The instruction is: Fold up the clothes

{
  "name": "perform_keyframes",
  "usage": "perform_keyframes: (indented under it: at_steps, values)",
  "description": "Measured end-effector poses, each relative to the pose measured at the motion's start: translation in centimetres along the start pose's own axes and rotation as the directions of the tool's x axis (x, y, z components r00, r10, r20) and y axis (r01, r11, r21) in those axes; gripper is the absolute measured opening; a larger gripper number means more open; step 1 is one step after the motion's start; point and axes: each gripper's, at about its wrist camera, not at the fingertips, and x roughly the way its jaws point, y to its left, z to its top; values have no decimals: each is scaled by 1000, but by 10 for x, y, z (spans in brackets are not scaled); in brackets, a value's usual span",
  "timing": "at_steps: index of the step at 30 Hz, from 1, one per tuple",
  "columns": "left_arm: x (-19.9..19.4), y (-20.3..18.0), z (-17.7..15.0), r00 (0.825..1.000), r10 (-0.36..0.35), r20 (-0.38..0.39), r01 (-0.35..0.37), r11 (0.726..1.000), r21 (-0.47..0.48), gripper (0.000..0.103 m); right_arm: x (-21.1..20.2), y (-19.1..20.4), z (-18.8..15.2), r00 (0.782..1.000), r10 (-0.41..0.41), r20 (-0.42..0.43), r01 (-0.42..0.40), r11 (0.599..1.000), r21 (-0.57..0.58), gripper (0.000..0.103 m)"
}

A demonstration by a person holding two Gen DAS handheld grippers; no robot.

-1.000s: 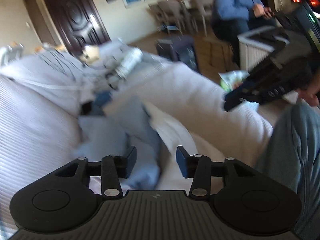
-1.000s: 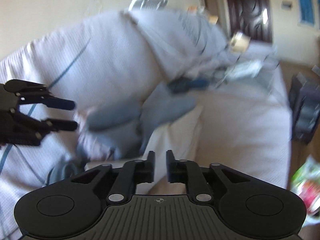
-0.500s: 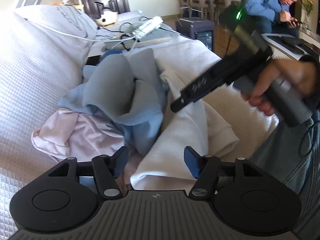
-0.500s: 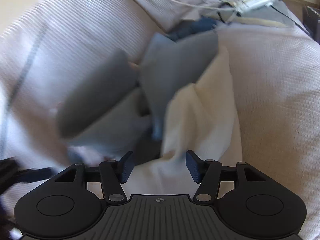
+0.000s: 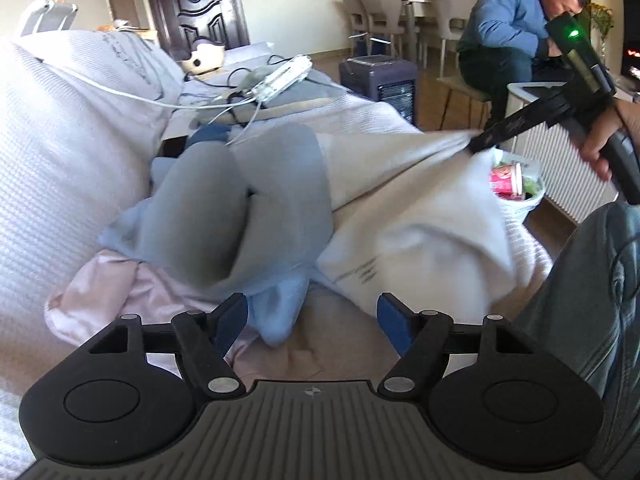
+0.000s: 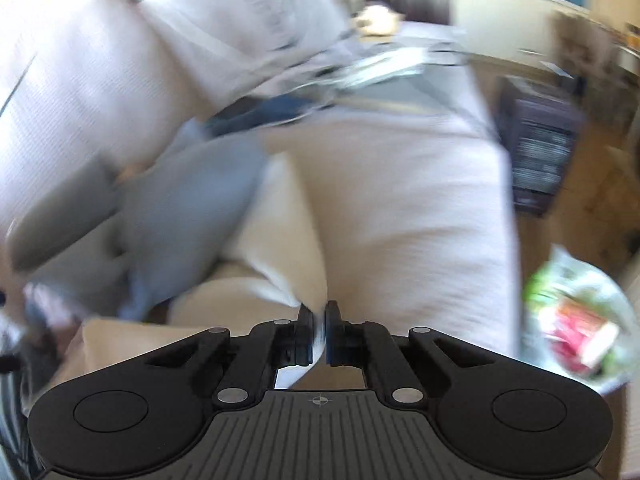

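A pile of clothes lies on a white-covered sofa (image 5: 60,152): a grey-blue garment (image 5: 248,208), a pink one (image 5: 104,292) under it, and a cream-white garment (image 5: 420,216) on the right. My left gripper (image 5: 312,320) is open and empty, low over the near edge of the pile. My right gripper (image 6: 318,332) is shut on an edge of the cream-white garment (image 6: 280,208) and pulls it up and to the right; it shows in the left wrist view (image 5: 480,144) with the cloth stretched taut from it. The right wrist view is blurred.
A power strip with white cables (image 5: 280,76) lies further along the sofa. A dark heater (image 5: 380,84) stands on the floor beyond. A bag with red packaging (image 5: 516,184) sits by the sofa's edge. A man in blue (image 5: 508,28) sits at the back right. My knee (image 5: 592,280) is at right.
My right gripper has closed on the cream-white garment and pulled it up and to the right, stretching it. My left gripper has stayed open and opened wider, holding near the pile's near edge.
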Motion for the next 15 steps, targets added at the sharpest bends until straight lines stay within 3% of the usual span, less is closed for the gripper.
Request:
perform_keyframes:
  at_steps: [2, 6, 8, 9, 13, 15]
  values:
    - [3, -4, 2, 1000, -15, 7, 15, 1000, 9, 69, -10, -24, 0, 996, -87, 17, 87, 996, 21, 5]
    - [15, -7, 2, 999, -35, -11, 35, 999, -19, 71, -13, -75, -7, 968, -252, 7, 250, 963, 101, 6]
    - [23, -6, 2, 999, -42, -31, 41, 998, -49, 71, 1, -90, -15, 974, -221, -51, 226, 963, 147, 8]
    - [26, -6, 2, 999, -38, -36, 36, 998, -57, 71, 6, -95, -20, 977, -201, -76, 211, 962, 172, 13]
    - [29, -8, 7, 1000, -14, -27, 13, 999, -39, 71, 16, -93, -21, 965, -241, -100, 255, 955, 155, 17]
    - [31, -9, 9, 999, -20, -26, 19, 999, -29, 72, 15, -88, -18, 966, -244, -82, 253, 957, 141, 32]
